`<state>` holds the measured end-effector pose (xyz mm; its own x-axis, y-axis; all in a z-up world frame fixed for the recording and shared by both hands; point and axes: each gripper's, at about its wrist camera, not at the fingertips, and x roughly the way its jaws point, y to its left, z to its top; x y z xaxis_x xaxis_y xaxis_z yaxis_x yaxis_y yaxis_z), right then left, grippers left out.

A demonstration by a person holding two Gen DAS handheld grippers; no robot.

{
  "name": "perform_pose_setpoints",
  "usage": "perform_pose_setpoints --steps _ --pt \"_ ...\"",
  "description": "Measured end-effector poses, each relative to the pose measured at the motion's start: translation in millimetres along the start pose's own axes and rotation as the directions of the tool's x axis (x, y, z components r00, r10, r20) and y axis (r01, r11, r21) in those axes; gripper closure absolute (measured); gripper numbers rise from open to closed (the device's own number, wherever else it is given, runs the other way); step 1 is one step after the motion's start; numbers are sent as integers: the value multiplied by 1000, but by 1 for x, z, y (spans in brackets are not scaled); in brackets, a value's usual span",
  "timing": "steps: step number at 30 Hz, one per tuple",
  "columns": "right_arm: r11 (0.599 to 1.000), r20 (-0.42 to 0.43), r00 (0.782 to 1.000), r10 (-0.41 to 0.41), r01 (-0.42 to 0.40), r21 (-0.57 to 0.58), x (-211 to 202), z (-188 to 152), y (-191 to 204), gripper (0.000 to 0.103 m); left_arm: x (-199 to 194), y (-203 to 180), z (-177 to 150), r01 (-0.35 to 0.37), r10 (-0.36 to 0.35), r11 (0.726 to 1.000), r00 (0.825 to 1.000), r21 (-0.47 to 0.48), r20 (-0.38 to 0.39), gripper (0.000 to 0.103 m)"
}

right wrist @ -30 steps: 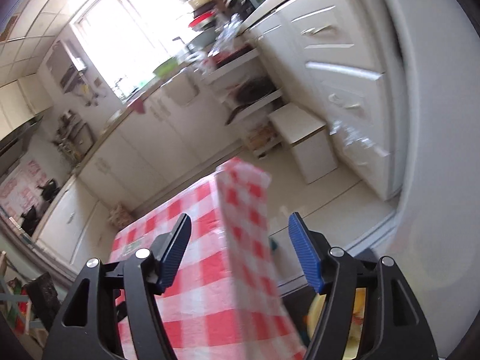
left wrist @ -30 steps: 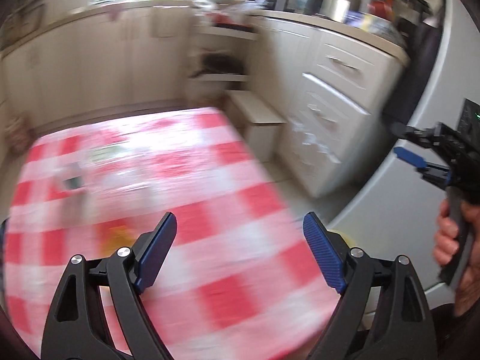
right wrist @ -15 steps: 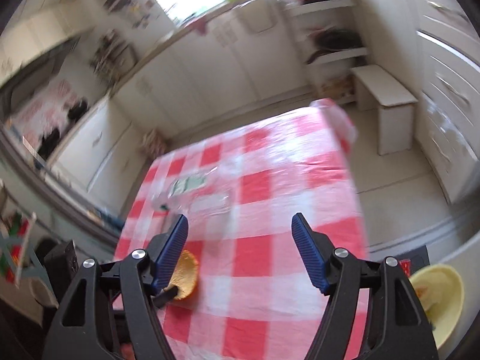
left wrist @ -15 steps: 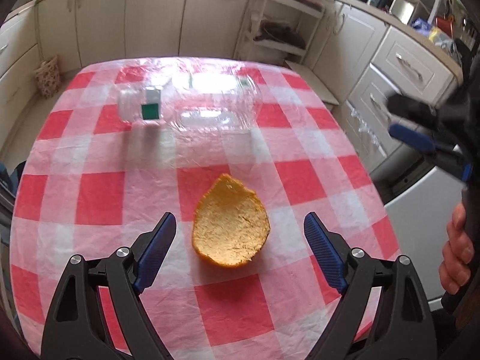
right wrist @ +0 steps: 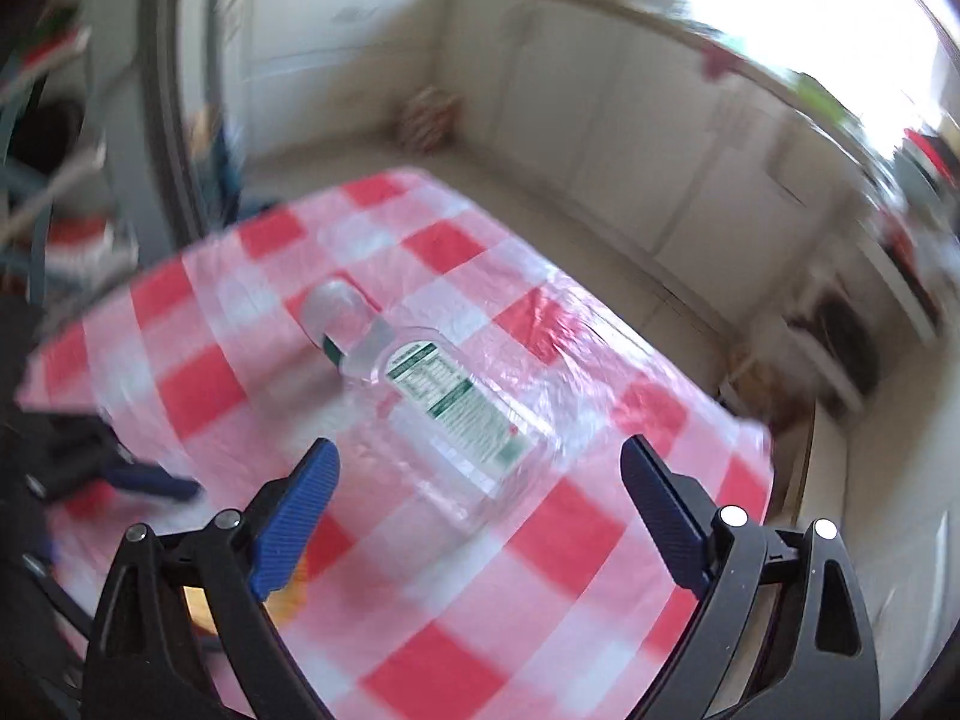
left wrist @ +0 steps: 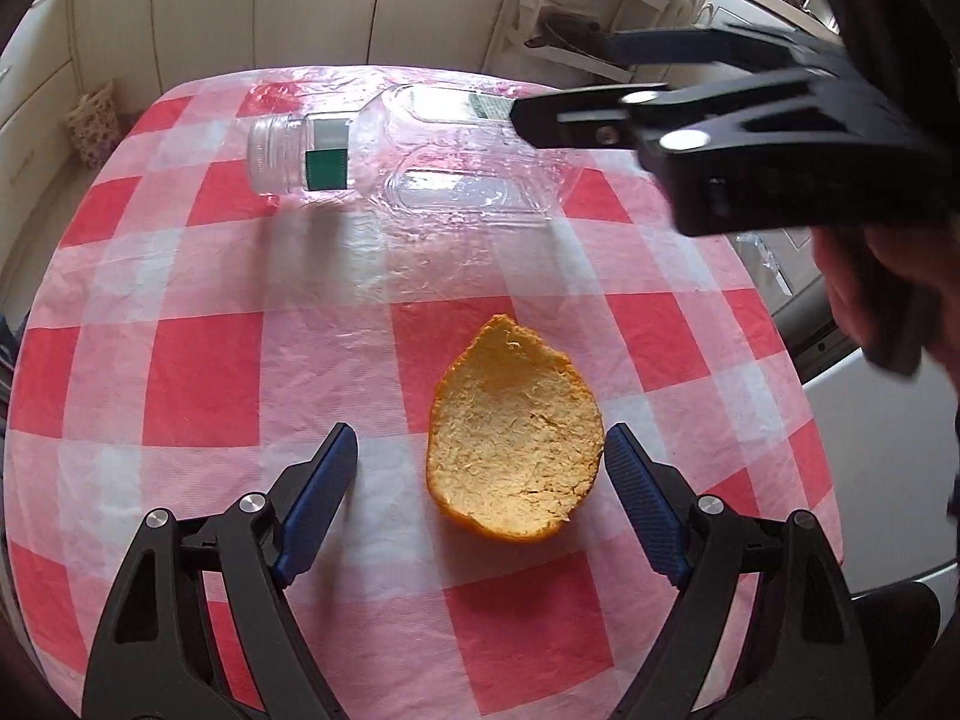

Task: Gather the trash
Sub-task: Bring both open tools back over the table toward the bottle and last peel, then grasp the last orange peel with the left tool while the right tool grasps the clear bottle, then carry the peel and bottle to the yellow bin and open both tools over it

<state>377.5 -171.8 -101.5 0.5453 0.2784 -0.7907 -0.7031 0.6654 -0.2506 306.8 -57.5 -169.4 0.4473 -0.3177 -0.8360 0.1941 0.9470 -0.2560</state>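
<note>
Left gripper [left wrist: 480, 480]: now low over the table, jaws wide either side of the orange peel [left wrist: 515, 450], formerly blurred and farther off. Right gripper [right wrist: 480, 480]: swings from the table edge to above the clear bottle [right wrist: 420, 396], jaws opening, nothing between.

Both wrist views look steeply down, close over the checkered table [left wrist: 204, 384], sharing the bottle [left wrist: 414, 150].

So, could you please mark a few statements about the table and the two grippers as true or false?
1. The clear plastic bottle lies on its side on the checked tablecloth. True.
2. The orange peel is gripped by the left gripper. False: it lies between open pads, untouched.
3. The right gripper holds the bottle. False: its jaws are opening, with the bottle beyond them.
4. The bottle has a cap on. True.
</note>
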Motion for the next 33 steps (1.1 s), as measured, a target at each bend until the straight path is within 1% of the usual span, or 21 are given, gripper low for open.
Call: perform_pose_setpoints --steps 3,4,6,8,9,10,12,13,14,15,16,18,21,22,24,25,27,29,31,33 --pt "993 -63 998 8 -15 -119 21 12 2 12 1 2 4 17 -17 1000 1000 -2 -12 23" --pt "987 -97 995 24 -39 -159 32 15 3 12 2 2 5 19 -19 1000 1000 -2 -14 24" --pt "979 -144 988 49 -76 -188 44 16 6 12 2 3 4 24 -24 1000 1000 0 -13 25" --pt "971 -189 979 76 -116 -208 56 13 11 12 1 4 5 43 -43 999 999 -6 -14 31" --pt "970 -207 975 82 -126 -209 61 11 13 12 2 7 6 54 -54 999 998 -10 -15 38" --pt "971 -230 969 88 -135 -197 66 9 15 18 2 9 7 67 -68 998 998 -17 -16 42" --pt "978 -251 962 106 -146 -149 69 3 16 30 2 12 7 79 -80 997 997 -21 -21 57" --pt "983 -248 960 127 -156 -101 65 -1 14 35 2 13 7 83 -84 996 996 -24 -24 61" --pt "986 -240 961 137 -156 -66 61 -5 13 39 3 15 7 89 -90 996 996 -29 -28 70" --pt "988 -229 963 142 -153 -30 55 -10 11 47 3 16 6 99 -100 994 995 -36 -29 75" --pt "990 -214 967 141 -139 25 48 -17 9 49 2 16 5 110 -111 993 993 -44 -33 84" --pt "986 -177 975 137 -116 122 32 -33 4 49 1 17 4 120 -122 991 992 -51 -32 93" --pt "949 -99 985 141 -106 296 -3 -69 -6 49 -1 9 5 125 -126 992 992 -33 -19 96" --pt "927 -70 988 141 -106 360 -18 -84 -9 49 -2 6 4 126 -127 992 992 -26 -14 96" --pt "889 -23 992 124 -100 446 -46 -108 -13 49 -7 -1 4 138 -138 990 990 -12 -1 96" --pt "862 4 994 108 -96 498 -64 -124 -17 49 -9 -4 4 144 -144 990 990 -5 6 96" --pt "820 45 995 94 -103 563 -90 -146 -24 49 -14 -13 4 156 -156 988 987 10 24 96" --pt "780 67 996 65 -93 618 -114 -165 -29 49 -18 -23 4 178 -179 984 983 18 43 96" --pt "761 69 997 25 -64 646 -135 -181 -33 49 -23 -36 3 206 -208 978 976 30 64 96" --pt "742 48 998 -34 -7 670 -156 -199 -35 49 -30 -52 0 230 -234 972 969 51 75 96"
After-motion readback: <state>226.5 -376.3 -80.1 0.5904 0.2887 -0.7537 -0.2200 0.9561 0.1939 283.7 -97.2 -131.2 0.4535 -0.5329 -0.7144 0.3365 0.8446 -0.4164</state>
